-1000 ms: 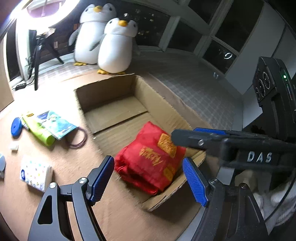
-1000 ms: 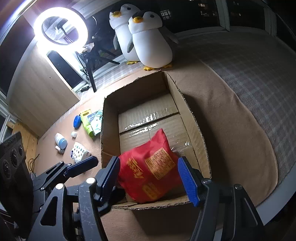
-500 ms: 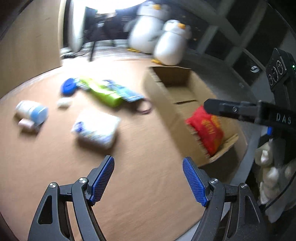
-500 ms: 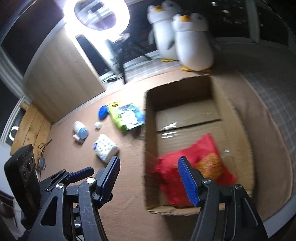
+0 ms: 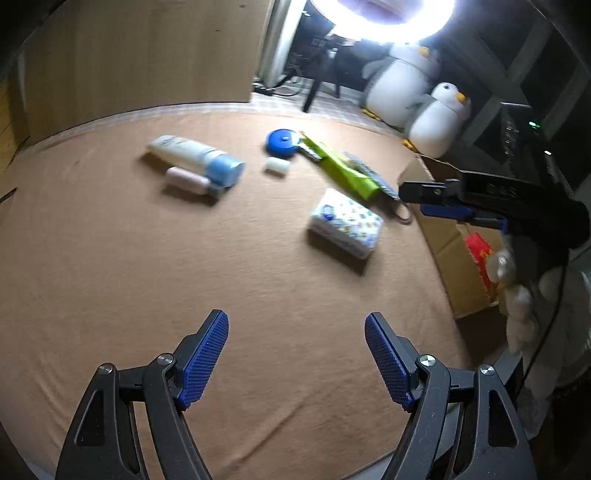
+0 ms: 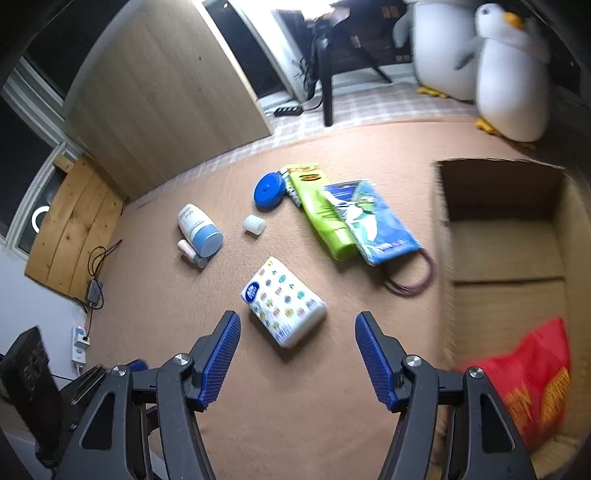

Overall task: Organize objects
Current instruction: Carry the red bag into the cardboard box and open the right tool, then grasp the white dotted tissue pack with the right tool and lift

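Both the right gripper (image 6: 297,354) and left gripper (image 5: 296,356) gape empty. The tissue pack (image 6: 283,302) lies left of the cardboard box (image 6: 502,254); straddle its short sides squarely before closing.

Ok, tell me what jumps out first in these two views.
The two plush penguins stand at the far edge beside the glaring ring light. On the tan cloth, a patterned tissue pack lies just ahead of the open right gripper. A red bag sits inside the cardboard box at the right.

Ring light (image 5: 384,18) glares; dim, perhaps motion-blurred fisheye.
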A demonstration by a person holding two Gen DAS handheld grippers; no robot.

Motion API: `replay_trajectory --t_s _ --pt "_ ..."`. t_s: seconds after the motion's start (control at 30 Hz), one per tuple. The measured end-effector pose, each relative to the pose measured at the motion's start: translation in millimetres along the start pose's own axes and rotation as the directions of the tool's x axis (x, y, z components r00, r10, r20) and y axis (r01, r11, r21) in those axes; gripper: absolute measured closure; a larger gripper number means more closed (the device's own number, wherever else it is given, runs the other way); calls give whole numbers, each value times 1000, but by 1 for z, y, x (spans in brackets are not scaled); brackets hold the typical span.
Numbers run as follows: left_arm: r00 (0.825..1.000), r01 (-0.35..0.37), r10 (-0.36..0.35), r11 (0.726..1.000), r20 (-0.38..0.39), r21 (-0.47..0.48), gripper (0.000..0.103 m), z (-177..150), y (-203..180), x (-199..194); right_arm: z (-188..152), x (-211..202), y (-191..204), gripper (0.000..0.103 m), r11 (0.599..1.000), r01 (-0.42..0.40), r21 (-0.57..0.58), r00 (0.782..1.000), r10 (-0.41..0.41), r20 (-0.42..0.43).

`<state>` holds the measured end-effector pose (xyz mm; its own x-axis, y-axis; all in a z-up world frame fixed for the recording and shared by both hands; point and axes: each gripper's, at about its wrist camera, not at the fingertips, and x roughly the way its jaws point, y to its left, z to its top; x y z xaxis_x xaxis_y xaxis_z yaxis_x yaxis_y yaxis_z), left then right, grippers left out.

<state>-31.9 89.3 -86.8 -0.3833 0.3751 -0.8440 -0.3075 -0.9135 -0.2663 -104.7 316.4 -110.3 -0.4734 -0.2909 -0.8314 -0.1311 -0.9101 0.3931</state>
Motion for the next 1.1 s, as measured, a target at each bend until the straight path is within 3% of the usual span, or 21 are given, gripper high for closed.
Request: replay_trajectory --t_s 0.23,0.53,0.97,1.1 --pt "1000 -16 16 999 0 -32 23 -5 25 -9 25 45 16 47 1000 1 -7 998 -2 -65" --pt "1000 -12 12 998 -6 -56 23 -4 37 -7 35 80 23 52 998 60 -10 992 -61 -111" --pt "999 25 -27 999 -34 -40 24 9 28 24 11 92 34 54 997 -72 29 978 77 -196" --pt "997 49 -49 999 -53 -15 24 22 16 47 7 89 39 54 997 -77 19 979 79 -190"
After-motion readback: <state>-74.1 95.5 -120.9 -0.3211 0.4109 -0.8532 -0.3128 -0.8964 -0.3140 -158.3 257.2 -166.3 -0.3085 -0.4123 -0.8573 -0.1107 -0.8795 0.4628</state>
